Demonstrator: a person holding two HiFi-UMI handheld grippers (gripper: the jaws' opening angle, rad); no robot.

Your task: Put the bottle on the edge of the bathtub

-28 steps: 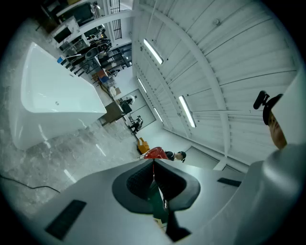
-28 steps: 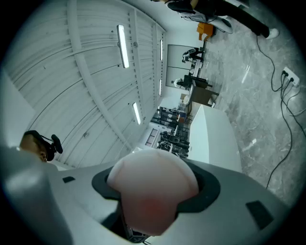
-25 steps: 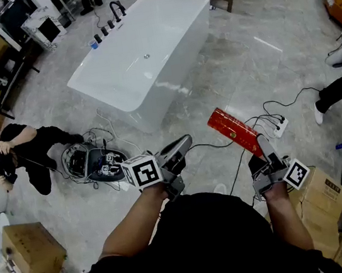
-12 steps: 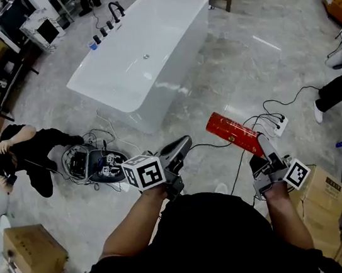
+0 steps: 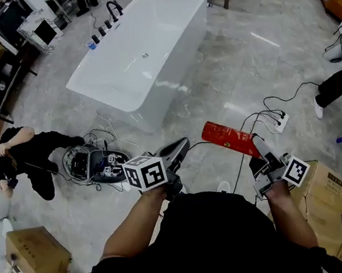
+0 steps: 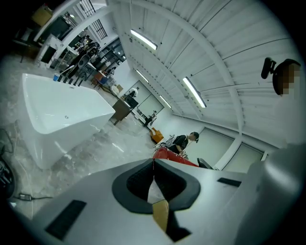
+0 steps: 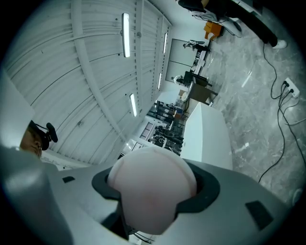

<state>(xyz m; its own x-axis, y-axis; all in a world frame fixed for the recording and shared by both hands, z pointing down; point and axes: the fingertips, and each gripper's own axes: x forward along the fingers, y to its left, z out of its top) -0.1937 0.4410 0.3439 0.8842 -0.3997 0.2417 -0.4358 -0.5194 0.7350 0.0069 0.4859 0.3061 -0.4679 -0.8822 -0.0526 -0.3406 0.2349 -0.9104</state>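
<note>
Setting: grey marble-look floor [image 5: 238, 72] of a large workshop-like room, seen from steeply above.
Bathtub: white freestanding oblong bathtub [image 5: 171, 75] in the upper middle of the head view, well apart from both hand-held grippers. Black tap fittings [image 5: 115, 9] and a small blue cup [image 5: 93, 44] at its far end.
Bottle: long red cylindrical bottle [image 5: 227, 137], held in the air above the floor and lying nearly level. Free end pointing left, toward the bathtub side, and not touching the bathtub.
Right hand-held gripper [image 5: 258, 146]: clamped on the near end of the bottle. In the right gripper view, the bottle's pale rounded end fills the space between the two jaws.
Left hand-held gripper [image 5: 182, 144]: jaws closed tip to tip with nothing between them. Raised just left of the bottle and aimed toward the bathtub.
Floor clutter: white power strip [image 5: 277, 124] with black cables, beyond the bottle's right end. Round heap of gear and cables [image 5: 89, 161] on the floor left of the left hand-held gripper.
People: person in black clothing [image 5: 32, 147] low on the floor at the left. Another person's dark-clad leg [image 5: 341, 83] at the right edge.
Boxes: brown cardboard box [image 5: 33, 255] at the lower left. Stacked cardboard boxes [image 5: 323, 196] at the lower right.
</note>
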